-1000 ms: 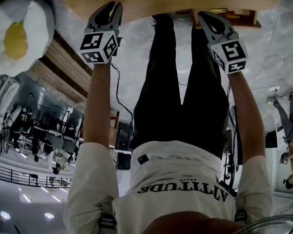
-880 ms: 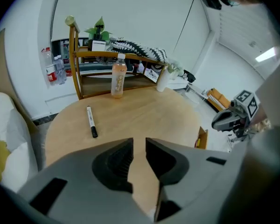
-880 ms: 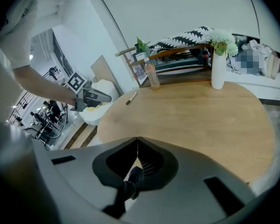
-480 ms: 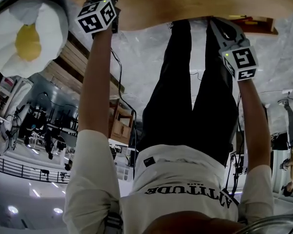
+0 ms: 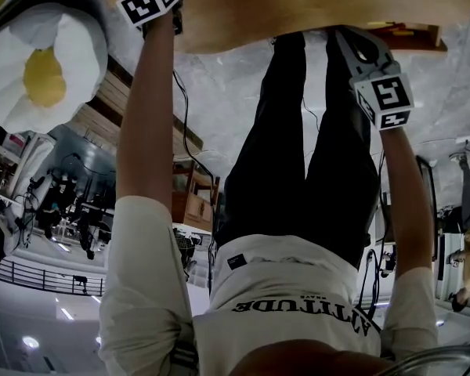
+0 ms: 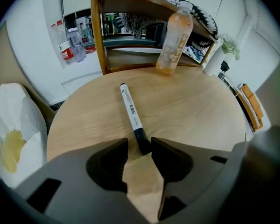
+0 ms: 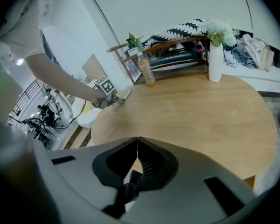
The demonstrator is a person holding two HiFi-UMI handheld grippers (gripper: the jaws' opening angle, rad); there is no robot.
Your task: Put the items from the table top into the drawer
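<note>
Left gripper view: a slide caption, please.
Left tool, jaws just opened wide, straddles the black end of the marker on the round wooden table.

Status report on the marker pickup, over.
Left gripper jaws just been opening, marker end between them, ungripped. Right gripper shut, empty. Bottle beyond, nothing blocking.

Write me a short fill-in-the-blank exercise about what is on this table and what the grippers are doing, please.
1. The black end of the pen lies between the jaws of the ___ gripper.
2. The orange bottle stands ___ at the far edge of the table.
3. The white vase holds ___.
4. The right gripper has its jaws ___.
Missing words: left; upright; flowers; shut.
Note: the left gripper's jaws have just been opening and do not press on the pen.
</note>
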